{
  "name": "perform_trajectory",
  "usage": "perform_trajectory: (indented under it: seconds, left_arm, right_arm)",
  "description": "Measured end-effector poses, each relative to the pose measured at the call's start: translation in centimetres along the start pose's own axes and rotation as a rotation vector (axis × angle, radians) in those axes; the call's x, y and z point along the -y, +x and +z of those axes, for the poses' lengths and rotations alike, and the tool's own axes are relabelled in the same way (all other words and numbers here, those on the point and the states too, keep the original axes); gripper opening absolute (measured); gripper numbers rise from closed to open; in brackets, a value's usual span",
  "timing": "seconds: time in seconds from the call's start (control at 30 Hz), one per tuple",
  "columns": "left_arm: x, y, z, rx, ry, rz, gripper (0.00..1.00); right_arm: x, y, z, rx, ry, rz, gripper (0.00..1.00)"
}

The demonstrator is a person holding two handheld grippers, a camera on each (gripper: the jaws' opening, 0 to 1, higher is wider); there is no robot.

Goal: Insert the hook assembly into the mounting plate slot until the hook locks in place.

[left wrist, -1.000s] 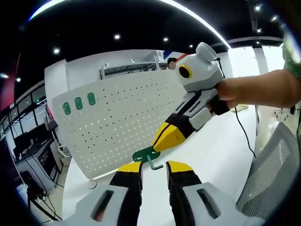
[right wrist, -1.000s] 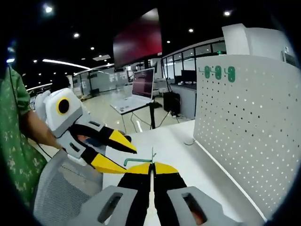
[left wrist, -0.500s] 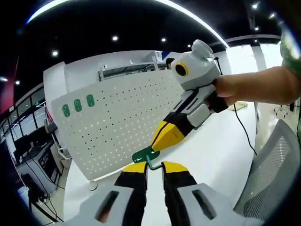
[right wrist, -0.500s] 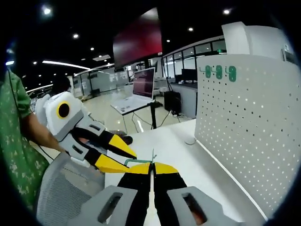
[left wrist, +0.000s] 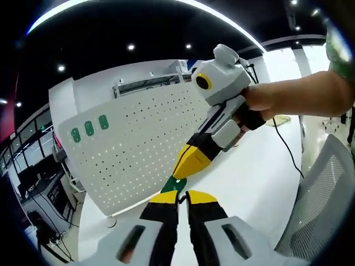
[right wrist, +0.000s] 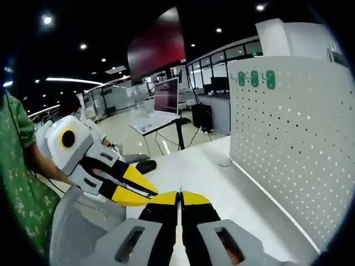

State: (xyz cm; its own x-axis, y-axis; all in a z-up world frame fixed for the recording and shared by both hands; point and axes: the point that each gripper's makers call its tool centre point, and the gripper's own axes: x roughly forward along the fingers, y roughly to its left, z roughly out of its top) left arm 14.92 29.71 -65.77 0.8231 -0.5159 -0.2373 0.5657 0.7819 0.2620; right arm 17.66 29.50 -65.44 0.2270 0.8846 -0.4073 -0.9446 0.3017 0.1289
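**Now the hook sits pinched between both tools, clear of the pegboard**

Only a sliver of the green hook (left wrist: 173, 183) shows, a flat plastic tab caught where the two yellow tips meet, near the white table (left wrist: 260, 177). The right hand-held gripper (left wrist: 188, 162) is clamped on it. The left hand-held gripper (left wrist: 182, 197) has its jaws drawn almost together at the same spot; whether it truly grips the hook cannot be told. To the left stands the white perforated mounting plate (left wrist: 144, 144), matte, with regular rows of small holes and three green hooks (left wrist: 89, 128) at its far top corner. Good practice now: let one tool carry the hook, keep its tab square to a hole, then push straight.
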Motion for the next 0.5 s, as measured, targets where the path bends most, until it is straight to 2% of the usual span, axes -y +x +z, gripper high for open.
perform_trajectory:
  seconds: [0.37, 0.5]
  left_arm:
    - [0.16, 0.06, -0.02, -0.006, -0.005, -0.006, 0.02]
    - [0.18, 0.04, -0.01, -0.010, -0.030, -0.009, 0.01]
  right_arm:
    - [0.06, 0.17, -0.24, -0.006, 0.022, -0.004, 0.00]
    - [0.07, 0.23, -0.36, -0.010, 0.030, -0.008, 0.00]
